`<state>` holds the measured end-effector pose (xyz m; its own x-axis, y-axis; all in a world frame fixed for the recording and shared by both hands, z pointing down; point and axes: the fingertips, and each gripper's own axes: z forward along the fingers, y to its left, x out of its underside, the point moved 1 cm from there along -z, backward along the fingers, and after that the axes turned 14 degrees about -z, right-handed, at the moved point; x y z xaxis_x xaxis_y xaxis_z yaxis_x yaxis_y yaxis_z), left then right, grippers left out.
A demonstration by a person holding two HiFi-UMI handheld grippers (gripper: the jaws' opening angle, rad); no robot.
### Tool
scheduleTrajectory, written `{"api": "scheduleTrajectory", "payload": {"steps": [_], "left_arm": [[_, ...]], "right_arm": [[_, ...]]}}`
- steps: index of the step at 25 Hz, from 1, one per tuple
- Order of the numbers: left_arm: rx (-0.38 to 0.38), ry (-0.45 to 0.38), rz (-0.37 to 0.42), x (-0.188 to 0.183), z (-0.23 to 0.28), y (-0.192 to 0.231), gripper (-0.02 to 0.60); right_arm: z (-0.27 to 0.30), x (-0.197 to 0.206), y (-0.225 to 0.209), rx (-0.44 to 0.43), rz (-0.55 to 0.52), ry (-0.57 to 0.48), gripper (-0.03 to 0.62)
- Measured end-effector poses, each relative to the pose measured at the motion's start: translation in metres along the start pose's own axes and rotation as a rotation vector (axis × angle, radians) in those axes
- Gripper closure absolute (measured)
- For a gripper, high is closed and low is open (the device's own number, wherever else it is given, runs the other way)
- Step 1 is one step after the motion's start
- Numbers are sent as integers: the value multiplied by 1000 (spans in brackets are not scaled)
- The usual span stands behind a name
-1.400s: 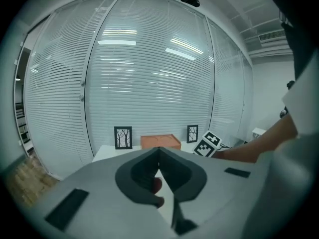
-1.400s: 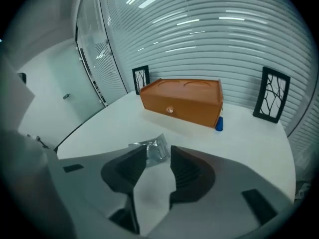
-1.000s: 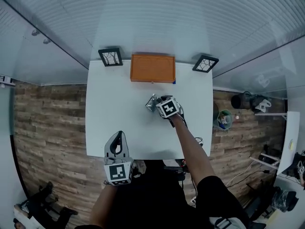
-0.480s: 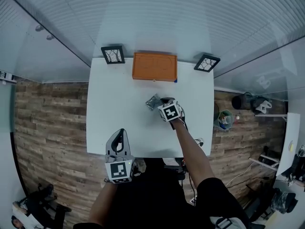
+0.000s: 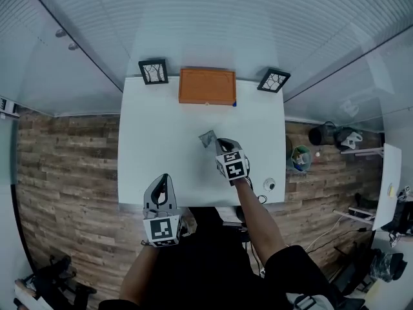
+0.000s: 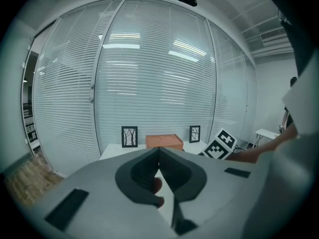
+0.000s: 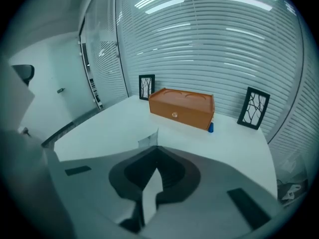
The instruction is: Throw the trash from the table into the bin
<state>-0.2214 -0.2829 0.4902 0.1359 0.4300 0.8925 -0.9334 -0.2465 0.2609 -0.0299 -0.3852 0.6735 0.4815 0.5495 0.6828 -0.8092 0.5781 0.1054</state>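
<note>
A crumpled clear plastic wrapper [image 5: 208, 137] hangs just above the white table [image 5: 148, 141], near its middle. My right gripper [image 5: 218, 143] is shut on it. In the right gripper view a corner of the wrapper [image 7: 148, 140] sticks out past the closed tips of the right gripper [image 7: 157, 147]. My left gripper [image 5: 162, 179] hovers over the table's near edge with its jaws together and nothing in them; the left gripper view shows the left gripper [image 6: 158, 149] tips meeting. A green bin [image 5: 301, 159] stands on the floor to the right of the table.
An orange box [image 5: 207, 86] sits at the table's far edge between two small picture frames [image 5: 153, 72] [image 5: 274, 81]. A small blue object [image 7: 211, 128] lies at the box's right end. Window blinds run behind the table. Wood floor surrounds it.
My right gripper has closed on the wrapper, lifted it and drawn back toward the near edge. The left gripper has shifted only slightly.
</note>
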Motion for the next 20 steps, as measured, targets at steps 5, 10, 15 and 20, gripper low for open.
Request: {"api": "scheduleTrajectory", "payload": {"steps": [5,10,15,20], "left_arm": [[19,-18,-6,13,-30,5,583],[25,-52,-3,27,-76,11,584],[46,-81,-7,48,-134,14,583],[64,-103,-18,67,-190,11,583]], "right_arm": [[-48,-8,29,96,39,-109,589],[-111,-16,72,189,48,-246,589],[-172,-11,120,259,37,-348,589],[-223,10,171,284,50,-391,589]]}}
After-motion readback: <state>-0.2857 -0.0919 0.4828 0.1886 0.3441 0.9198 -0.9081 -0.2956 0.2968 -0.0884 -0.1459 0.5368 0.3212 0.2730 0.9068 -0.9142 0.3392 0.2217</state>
